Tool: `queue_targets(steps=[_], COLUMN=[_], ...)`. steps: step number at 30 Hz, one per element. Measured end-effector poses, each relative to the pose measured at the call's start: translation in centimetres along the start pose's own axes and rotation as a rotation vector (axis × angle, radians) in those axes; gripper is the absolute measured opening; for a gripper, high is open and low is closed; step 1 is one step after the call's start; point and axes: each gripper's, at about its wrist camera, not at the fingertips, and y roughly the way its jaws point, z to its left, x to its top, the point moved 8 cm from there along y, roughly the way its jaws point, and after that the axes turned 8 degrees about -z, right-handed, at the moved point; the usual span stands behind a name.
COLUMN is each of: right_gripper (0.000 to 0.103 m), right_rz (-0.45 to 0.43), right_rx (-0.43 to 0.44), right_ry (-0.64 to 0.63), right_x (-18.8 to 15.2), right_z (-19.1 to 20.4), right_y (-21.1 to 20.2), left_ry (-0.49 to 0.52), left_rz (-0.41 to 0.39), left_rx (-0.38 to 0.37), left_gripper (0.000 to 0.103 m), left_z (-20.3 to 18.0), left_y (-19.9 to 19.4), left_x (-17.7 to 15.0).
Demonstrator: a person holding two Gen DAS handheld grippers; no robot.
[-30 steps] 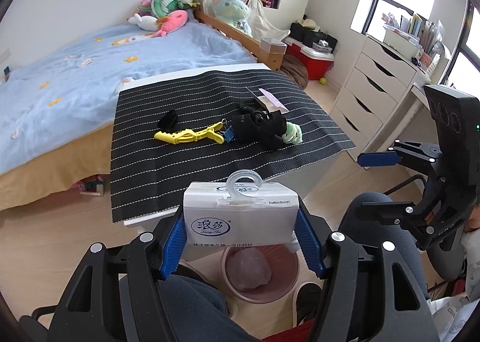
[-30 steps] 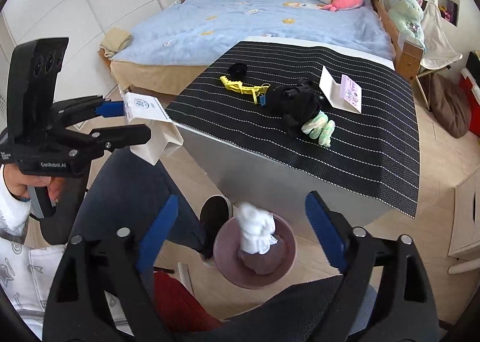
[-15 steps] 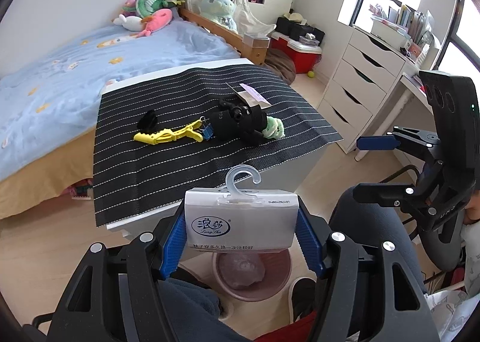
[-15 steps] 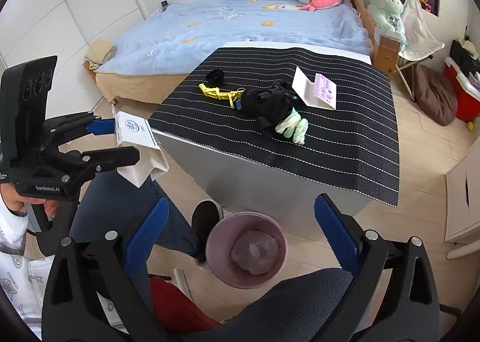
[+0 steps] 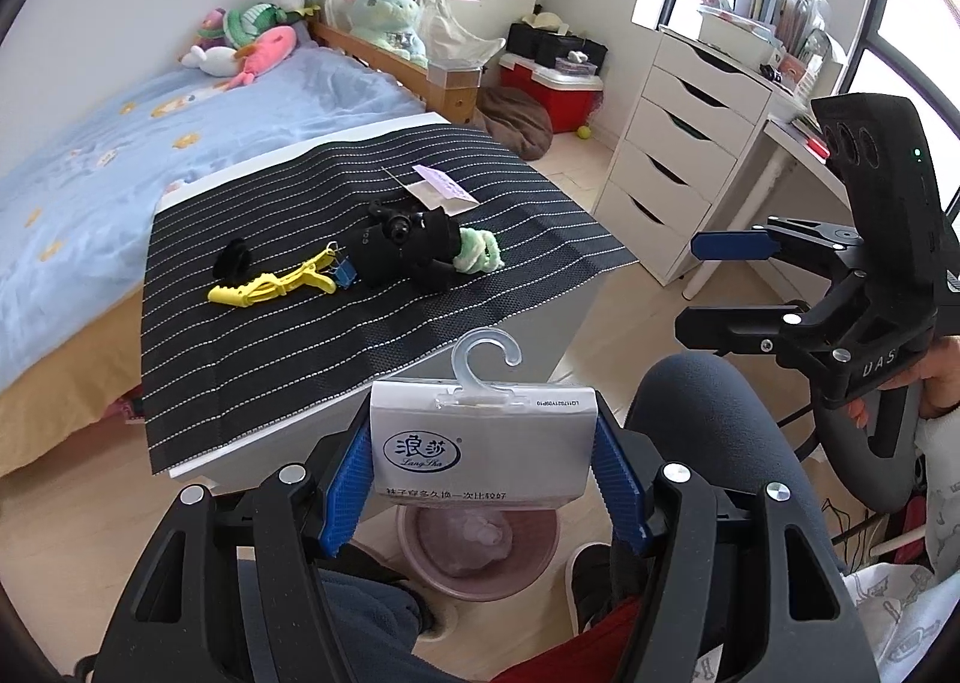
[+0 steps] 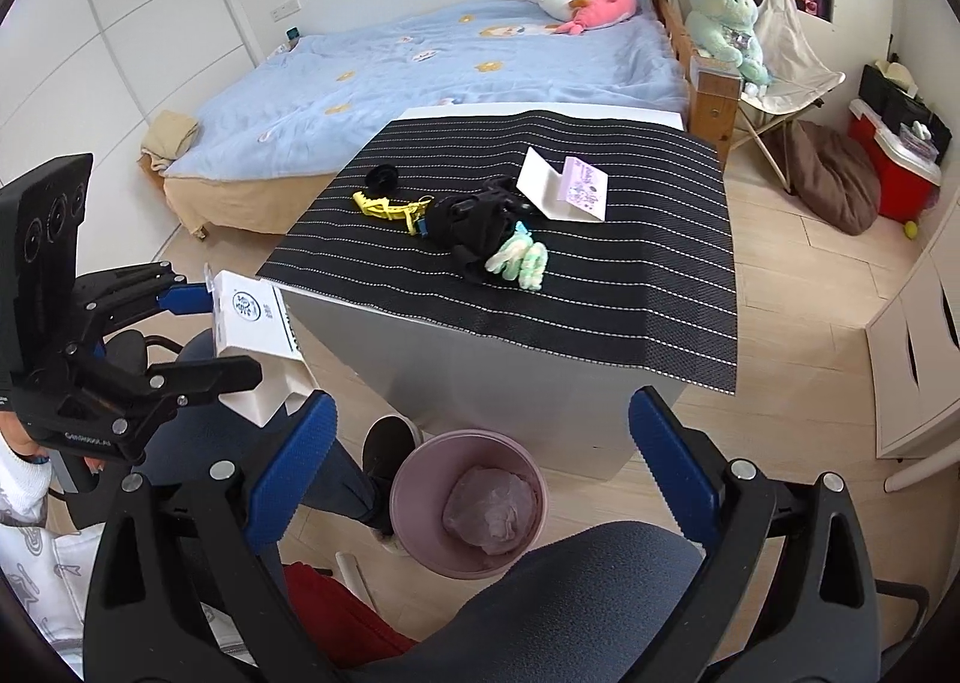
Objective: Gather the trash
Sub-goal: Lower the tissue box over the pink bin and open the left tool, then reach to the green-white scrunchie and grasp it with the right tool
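Note:
My left gripper (image 5: pixel 483 482) is shut on a white sock package (image 5: pixel 483 446) with a clear plastic hook, held above the pink trash bin (image 5: pixel 480 560) on the floor. The package also shows in the right wrist view (image 6: pixel 252 332), left of the table. My right gripper (image 6: pixel 480 461) is open and empty above the bin (image 6: pixel 468 509), which holds crumpled pale trash (image 6: pixel 489 509). On the black striped table mat (image 6: pixel 600 287) lie a yellow clip (image 6: pixel 387 209), a black bundle (image 6: pixel 474 227), pale green socks (image 6: pixel 519 260), a white card (image 6: pixel 564 185) and a small black item (image 6: pixel 381 179).
A blue bed (image 6: pixel 432 77) with plush toys stands behind the table. A white drawer unit (image 5: pixel 678 155) and a desk are at the right. A red cooler (image 5: pixel 558 89) and a brown cushion (image 6: pixel 834 173) sit on the floor. My knees are in front of the bin.
The white wad between my right gripper's fingers a second ago has dropped into the bin. Both grippers have pulled back and up slightly; the left still holds the package.

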Motion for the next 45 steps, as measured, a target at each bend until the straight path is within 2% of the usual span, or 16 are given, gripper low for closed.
queue_targets(steps=[1,2,9,27,34,45], right_gripper=[0.096,0.096,0.096,0.097,0.097,0.097], right_rz=[-0.001,-0.003,-0.005,0.015,0.027,0.050], right_rx=[-0.001,-0.001,0.002,0.027,0.049,0.066], right_ry=[0.002,0.004,0.011,0.002,-0.009,-0.169], right_x=[0.0,0.0,-0.2,-0.5,0.4,3.5], right_z=[-0.1,-0.2,-0.4,0.5,0.4,0.6], right_y=[-0.1,-0.2,-0.3,0.7,1.7,4.8], left_ry=[-0.001,-0.003,-0.020,-0.044,-0.071,-0.108], left_rz=[-0.003,-0.013,-0.014,-0.024,-0.033,-0.053], left_rx=[-0.005,-0.007,0.014,0.096,0.116,0.128], left_gripper=[0.081,0.088,0.095,0.095,0.095,0.095], left_z=[-0.2,-0.2,0.1,2.6,3.8,5.4], left_y=[0.0,-0.1,0.1,0.0,-0.4,-0.9], left_x=[0.1,0.2,0.3,0.2,0.3,0.6])
